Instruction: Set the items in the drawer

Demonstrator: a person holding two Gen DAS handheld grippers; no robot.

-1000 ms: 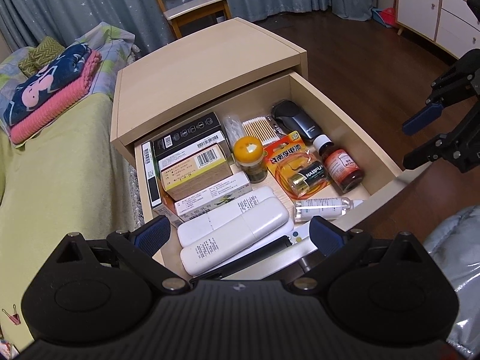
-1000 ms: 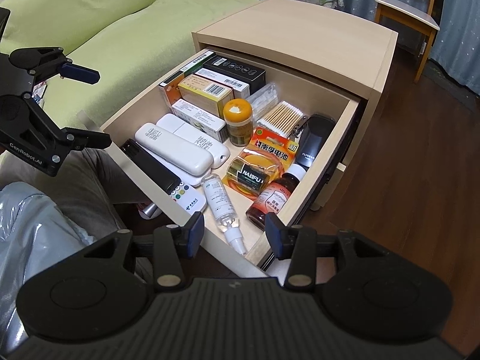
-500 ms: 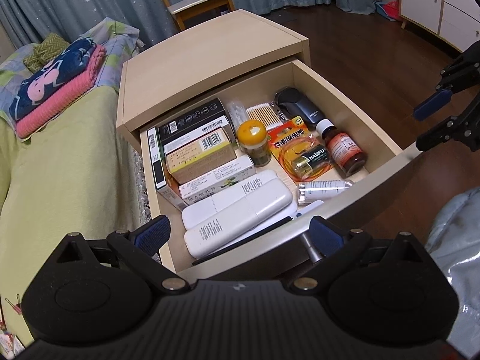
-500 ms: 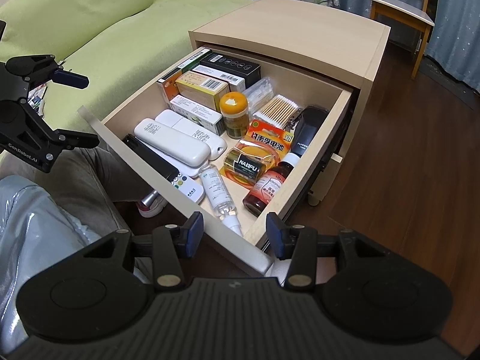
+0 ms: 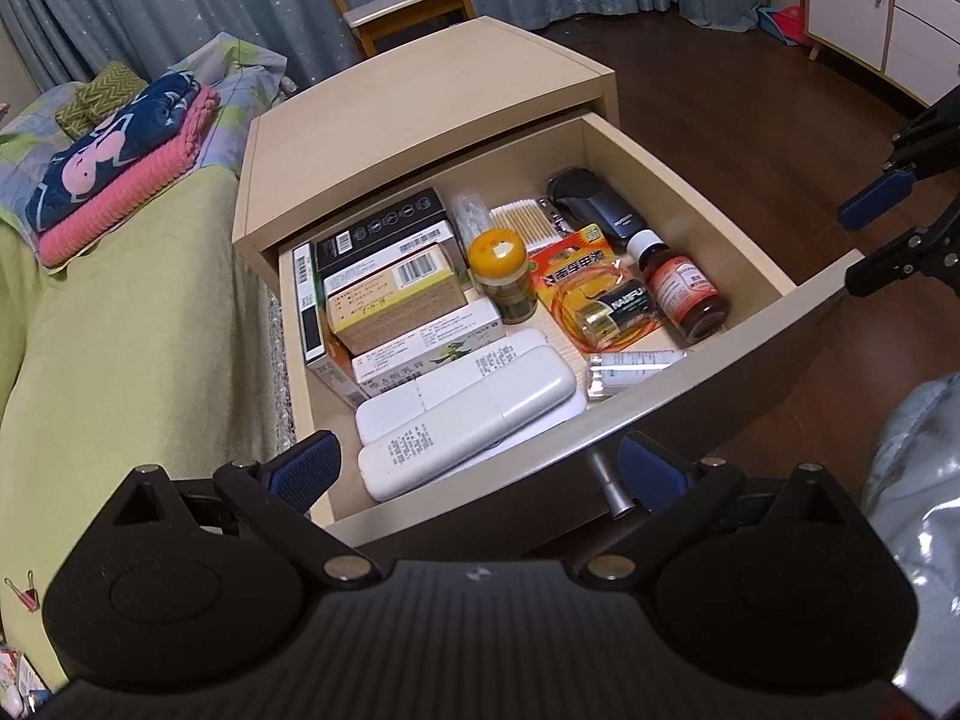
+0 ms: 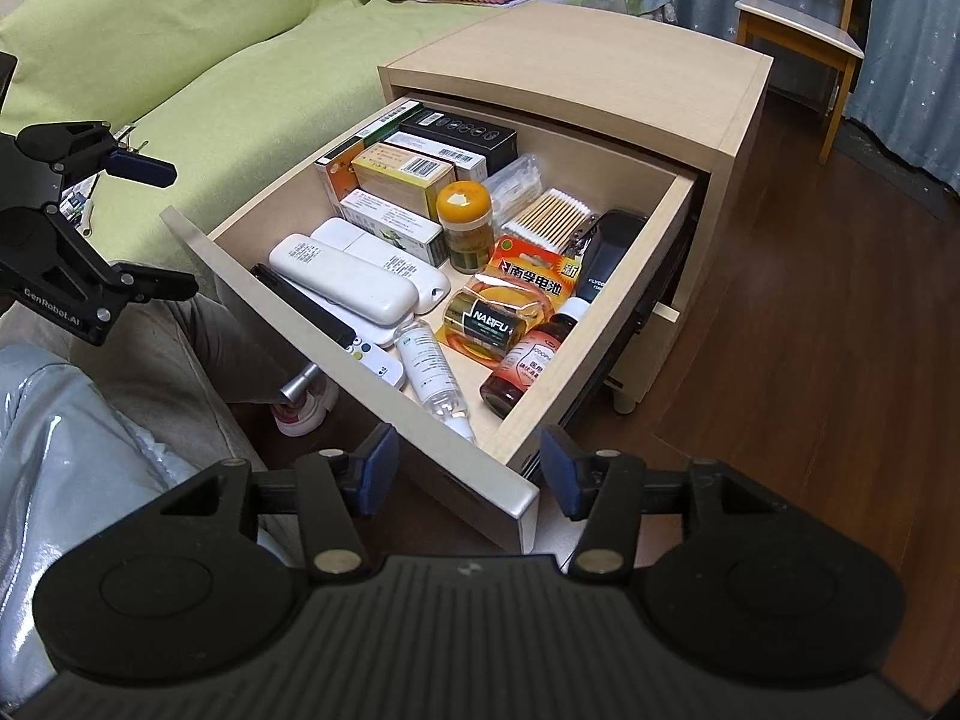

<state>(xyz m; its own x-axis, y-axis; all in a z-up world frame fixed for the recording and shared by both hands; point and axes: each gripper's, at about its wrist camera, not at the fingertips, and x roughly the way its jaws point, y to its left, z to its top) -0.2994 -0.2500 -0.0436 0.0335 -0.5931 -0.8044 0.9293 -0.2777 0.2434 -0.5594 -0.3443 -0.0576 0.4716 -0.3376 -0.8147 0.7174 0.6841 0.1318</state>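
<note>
Read: "NANFU" on battery (image 6: 487,324) in drawer (image 6: 336,336); "GenRobot.AI" on left gripper (image 6: 147,228).

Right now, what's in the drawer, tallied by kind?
Boxes: 5
Remotes: 4
Bottles and jars: 3
Clear packs: 2
Battery pack: 1
Black shaver: 1
Total: 16
</note>
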